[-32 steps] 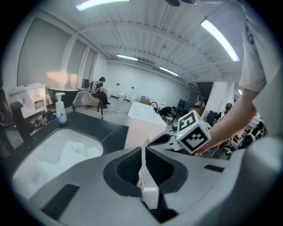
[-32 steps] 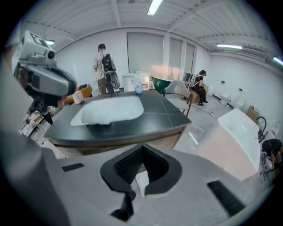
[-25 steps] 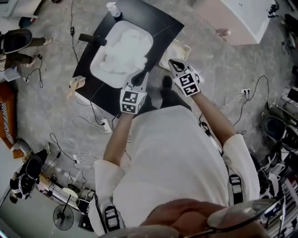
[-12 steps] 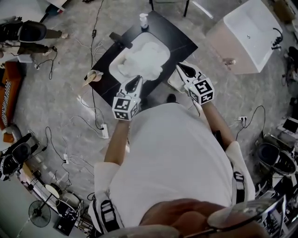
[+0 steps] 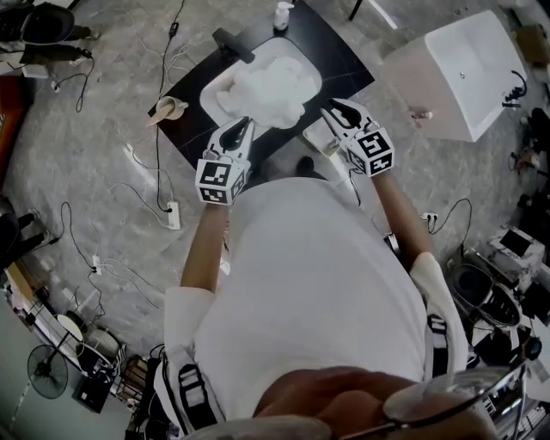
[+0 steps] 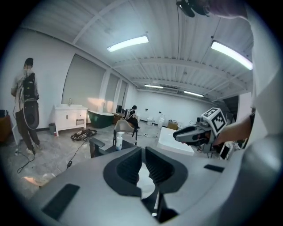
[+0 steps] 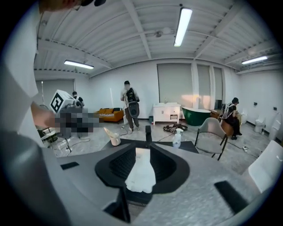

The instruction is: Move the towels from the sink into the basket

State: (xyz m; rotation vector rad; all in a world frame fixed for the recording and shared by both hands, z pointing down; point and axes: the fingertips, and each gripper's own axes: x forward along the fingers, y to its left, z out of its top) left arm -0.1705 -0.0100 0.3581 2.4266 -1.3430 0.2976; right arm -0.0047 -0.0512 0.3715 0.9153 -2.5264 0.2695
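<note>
Both hover short of the towels (image 5: 271, 86) in the sink (image 5: 209, 93): left gripper (image 5: 239, 129) jaws together, right gripper (image 5: 332, 105) jaws opening, empty; next, descend and clamp one.

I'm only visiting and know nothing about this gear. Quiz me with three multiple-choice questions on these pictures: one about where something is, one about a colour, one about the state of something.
1. Where does the spray bottle stand?
A. On the black counter, beyond the sink
B. Inside the sink
C. On the floor

2. What colour are the towels?
A. Blue
B. White
C. Red

3. How do the left gripper's fingers stand?
A. Spread wide apart
B. Clamped on the spray bottle
C. Close together, gripping nothing

Answers:
1 A: the head view shows it at the counter's far corner, past the sink.
2 B: they lie as a white heap in the sink.
3 C: the left gripper view shows only a thin slit between them, with nothing in it.
</note>
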